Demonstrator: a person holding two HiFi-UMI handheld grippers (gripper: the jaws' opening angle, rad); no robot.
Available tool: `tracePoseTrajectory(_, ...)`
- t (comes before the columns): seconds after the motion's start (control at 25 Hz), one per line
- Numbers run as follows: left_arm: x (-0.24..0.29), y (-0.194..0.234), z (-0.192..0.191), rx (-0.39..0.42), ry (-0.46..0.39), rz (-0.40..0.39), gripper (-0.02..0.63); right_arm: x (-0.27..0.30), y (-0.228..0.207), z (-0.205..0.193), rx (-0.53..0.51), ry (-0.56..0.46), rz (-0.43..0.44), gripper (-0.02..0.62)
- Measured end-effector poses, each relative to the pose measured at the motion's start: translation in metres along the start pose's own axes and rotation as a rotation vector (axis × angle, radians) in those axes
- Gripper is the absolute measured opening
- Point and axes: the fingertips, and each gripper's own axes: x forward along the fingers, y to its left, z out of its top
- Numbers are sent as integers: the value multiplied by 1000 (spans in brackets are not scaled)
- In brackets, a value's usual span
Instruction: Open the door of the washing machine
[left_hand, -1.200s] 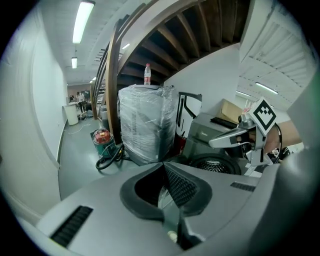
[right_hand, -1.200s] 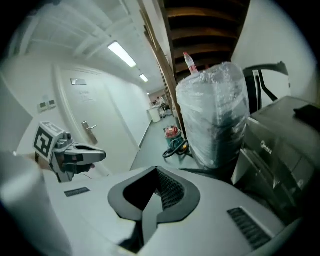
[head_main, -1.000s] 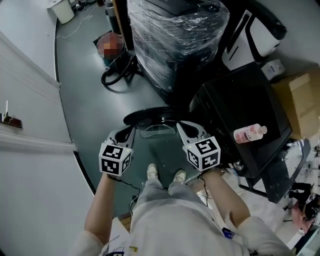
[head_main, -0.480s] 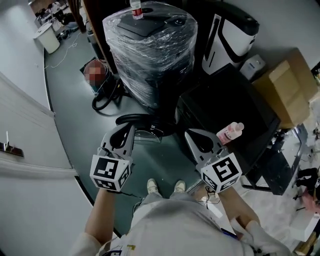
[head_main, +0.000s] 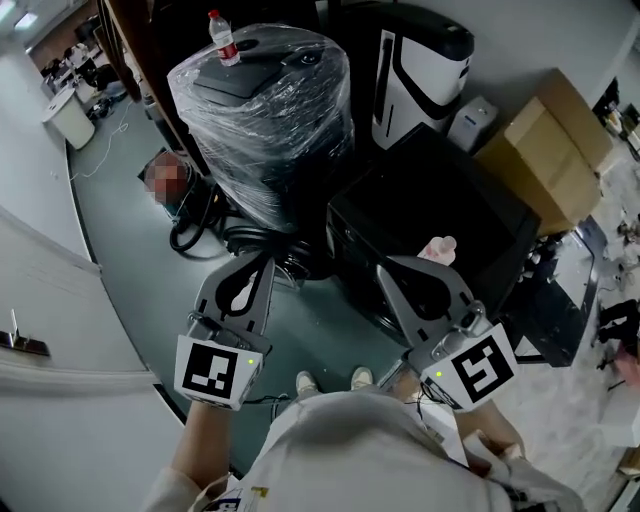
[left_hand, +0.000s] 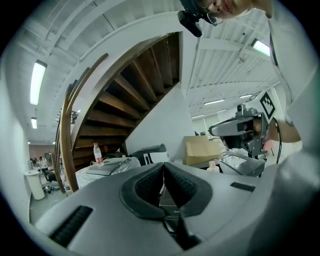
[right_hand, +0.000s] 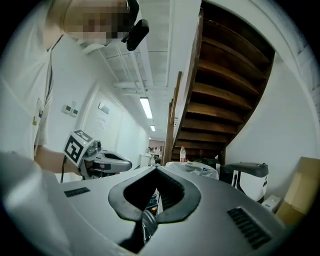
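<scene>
The black washing machine (head_main: 450, 215) stands low on the floor in front of me, with a pink bottle (head_main: 437, 248) on its top. Its dark round door (head_main: 300, 264) juts out from its left side, swung away from the body and partly hidden behind my left gripper. My left gripper (head_main: 262, 258) and right gripper (head_main: 385, 265) are held up side by side, well above the machine. Both are shut with nothing between the jaws. The left gripper view shows its tips (left_hand: 163, 165) meeting, and so does the right gripper view (right_hand: 156, 170).
A plastic-wrapped machine (head_main: 265, 110) with a water bottle (head_main: 222, 37) on top stands behind the door. A white appliance (head_main: 420, 60) and a cardboard box (head_main: 545, 135) are further back. A wooden staircase (left_hand: 135, 95) rises overhead and a white wall (head_main: 60, 330) runs along the left.
Both grippers have risen together toward my head and now look larger and level. My view has swung further over the machines. Both stayed shut and empty.
</scene>
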Motion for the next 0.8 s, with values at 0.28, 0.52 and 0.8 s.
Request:
tracePoseTrajectory(0.28,-3,-19,19,3,-30,-32,21,-18,-10,16,4,-26,-27,28)
tracePoseTrajectory(0.52,-11,-17,22,-9,-20,-19,21,-23,-10,15,17,-30,-28,28)
tracePoseTrajectory(0.8,-18,-11,19,-36,-14,-6,21,-20,6,14,11,-23,29,28)
